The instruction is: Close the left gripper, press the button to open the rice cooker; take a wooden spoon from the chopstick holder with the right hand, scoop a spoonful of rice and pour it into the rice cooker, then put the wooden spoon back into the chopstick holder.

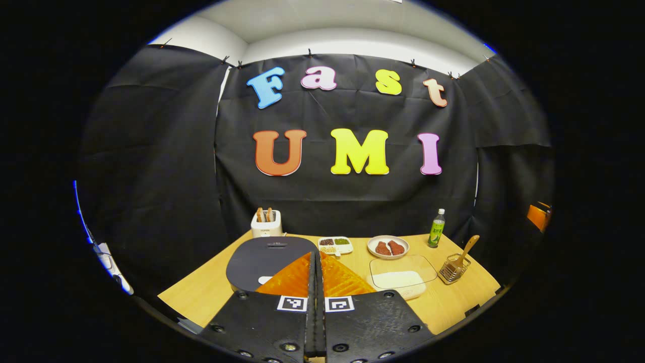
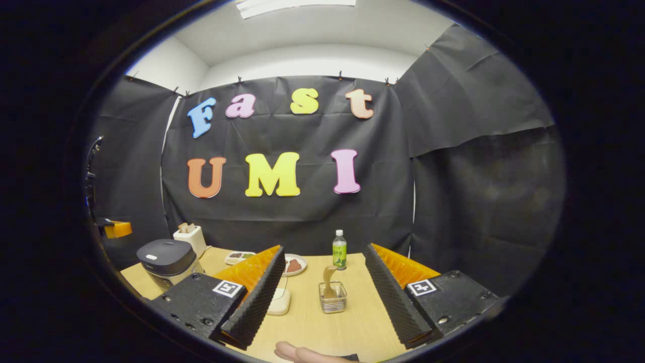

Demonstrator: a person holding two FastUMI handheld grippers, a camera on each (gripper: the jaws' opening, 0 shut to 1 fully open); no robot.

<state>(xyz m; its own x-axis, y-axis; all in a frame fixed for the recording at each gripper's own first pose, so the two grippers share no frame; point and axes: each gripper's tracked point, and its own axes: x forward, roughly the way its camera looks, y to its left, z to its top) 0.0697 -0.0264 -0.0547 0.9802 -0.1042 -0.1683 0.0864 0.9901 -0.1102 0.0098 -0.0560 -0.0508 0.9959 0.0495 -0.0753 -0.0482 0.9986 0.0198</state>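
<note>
while the left gripper hangs low over the near edge of the wooden table, its two fingers are pressed together with nothing between them, and a square black-and-white marker sits on each finger base. just beyond the tips in the left gripper view lies the rice cooker, its dark lid down and a small pale button patch near the front. behind it stands a white toaster with two slices poking out; the small print on its front is too tiny to make out. to the right are a divided dish of small foods, a round plate with two brownish pieces, and a clear container of rice. a green-labelled bottle stands at the back; its label cannot be made out. the wooden spoon leans in the wire chopstick holder at the right side of the table.

in the right gripper view, the right gripper is spread wide, holding nothing, with a square marker on each finger base. between the fingers, farther off, sits the chopstick holder with the wooden spoon standing in it, and the bottle behind. the rice cooker is at the far left with its lid down, the toaster behind it. part of a hand shows at the bottom edge.
</note>
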